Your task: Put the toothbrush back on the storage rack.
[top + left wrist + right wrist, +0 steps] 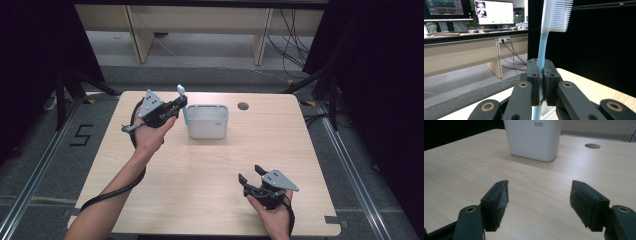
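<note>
Toothbrush (541,42) upright, handle clamped in left gripper (541,80); bristles clear in left gripper view. High view places left gripper (181,104) just left of white bin (208,121) on table (200,170). Right gripper (539,202) wide apart, nothing between, low over table, bin beyond.
</note>
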A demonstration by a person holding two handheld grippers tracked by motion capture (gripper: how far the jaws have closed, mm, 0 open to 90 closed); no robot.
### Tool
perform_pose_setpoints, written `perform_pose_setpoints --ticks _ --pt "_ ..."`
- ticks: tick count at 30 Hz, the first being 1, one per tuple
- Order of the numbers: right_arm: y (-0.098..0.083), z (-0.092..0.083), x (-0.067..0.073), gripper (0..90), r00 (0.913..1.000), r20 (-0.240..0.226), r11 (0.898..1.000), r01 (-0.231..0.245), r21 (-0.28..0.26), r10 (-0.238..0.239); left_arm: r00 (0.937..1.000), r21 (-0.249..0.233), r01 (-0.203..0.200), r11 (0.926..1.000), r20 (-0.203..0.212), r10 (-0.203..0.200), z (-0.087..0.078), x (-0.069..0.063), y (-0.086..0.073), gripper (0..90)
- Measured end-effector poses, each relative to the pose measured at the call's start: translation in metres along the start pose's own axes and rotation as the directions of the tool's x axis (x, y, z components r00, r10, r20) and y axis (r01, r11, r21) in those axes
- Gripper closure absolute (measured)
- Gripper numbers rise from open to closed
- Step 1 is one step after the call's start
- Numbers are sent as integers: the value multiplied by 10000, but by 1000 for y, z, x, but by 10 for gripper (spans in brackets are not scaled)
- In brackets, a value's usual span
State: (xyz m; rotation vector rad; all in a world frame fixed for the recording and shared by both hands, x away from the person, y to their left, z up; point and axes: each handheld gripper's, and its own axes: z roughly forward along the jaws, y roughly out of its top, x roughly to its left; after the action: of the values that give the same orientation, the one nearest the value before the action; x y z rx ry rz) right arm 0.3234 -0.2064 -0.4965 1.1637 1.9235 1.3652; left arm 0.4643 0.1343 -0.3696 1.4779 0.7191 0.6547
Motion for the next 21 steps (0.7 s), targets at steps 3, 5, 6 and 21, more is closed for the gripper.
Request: perform_pose_setpoints --ticks 3,5,6,21 --pt "0 0 -1 323 9999 74 9999 136 -51 -136 10000 4 15 10000 -29 -15 1 1 0 850" --pt "0 0 0 323 10000 5 10000 -9 -14 9 10000 24 0 10000 -50 0 2 1 0 850" --pt "0 1 0 323 10000 -48 9999 7 -155 -8 10000 28 -5 10000 -62 5 2 2 0 850" --pt "0 0 -3 323 9994 198 9994 272 -207 -268 9998 -41 -116 9999 -146 116 8 5 5 850"
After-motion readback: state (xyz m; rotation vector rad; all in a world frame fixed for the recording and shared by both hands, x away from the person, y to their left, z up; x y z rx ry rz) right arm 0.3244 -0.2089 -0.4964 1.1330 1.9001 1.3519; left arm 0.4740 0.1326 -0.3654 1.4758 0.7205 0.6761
